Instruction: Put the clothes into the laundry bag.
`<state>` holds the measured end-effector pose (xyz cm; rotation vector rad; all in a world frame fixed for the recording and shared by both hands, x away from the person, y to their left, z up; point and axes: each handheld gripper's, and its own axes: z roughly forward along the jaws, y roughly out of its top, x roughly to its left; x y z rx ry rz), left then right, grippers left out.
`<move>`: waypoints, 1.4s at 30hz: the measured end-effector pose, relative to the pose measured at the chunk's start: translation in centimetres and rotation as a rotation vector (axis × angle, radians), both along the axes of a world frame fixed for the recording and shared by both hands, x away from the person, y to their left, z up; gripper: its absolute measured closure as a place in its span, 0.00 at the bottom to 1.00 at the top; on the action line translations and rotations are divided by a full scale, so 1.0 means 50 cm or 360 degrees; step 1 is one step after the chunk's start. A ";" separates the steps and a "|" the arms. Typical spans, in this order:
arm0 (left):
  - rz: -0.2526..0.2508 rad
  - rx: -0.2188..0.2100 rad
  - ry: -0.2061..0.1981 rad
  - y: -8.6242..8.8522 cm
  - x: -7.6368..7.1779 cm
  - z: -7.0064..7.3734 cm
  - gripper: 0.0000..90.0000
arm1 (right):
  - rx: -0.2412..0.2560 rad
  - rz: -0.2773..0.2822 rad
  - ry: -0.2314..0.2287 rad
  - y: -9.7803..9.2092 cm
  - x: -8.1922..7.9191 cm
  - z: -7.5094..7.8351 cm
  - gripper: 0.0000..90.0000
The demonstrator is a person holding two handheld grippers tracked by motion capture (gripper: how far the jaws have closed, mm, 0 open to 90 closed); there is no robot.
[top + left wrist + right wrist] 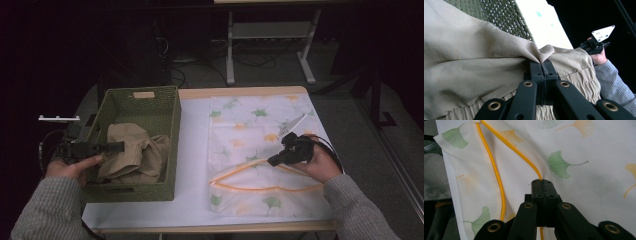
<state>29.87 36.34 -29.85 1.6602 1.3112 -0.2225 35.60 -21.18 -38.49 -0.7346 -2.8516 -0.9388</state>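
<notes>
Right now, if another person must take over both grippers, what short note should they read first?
Left gripper: jaws shut on a fold of the beige garment, which lies in the green woven basket.
Right gripper: jaws shut on the orange-piped edge of the ginkgo-print fabric bag, which lies flat on the table with its mouth slightly open.
Done: both grips taken.
Left, probably: lift the garment out and put it in the bag; nothing is moved across yet.

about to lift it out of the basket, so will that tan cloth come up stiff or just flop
Probably floppy: the tan cloth lies crumpled in soft folds in the green basket. It likely weighs little, since thin fabric puckers where the left gripper has its jaws shut on it. The gathered hem may trail behind.
</notes>
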 end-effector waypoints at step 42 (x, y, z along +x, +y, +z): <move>-0.0052 -0.0115 -0.0093 -0.033 -0.012 0.058 1.00 | 0.0073 -0.0017 -0.0020 -0.013 0.006 0.029 0.99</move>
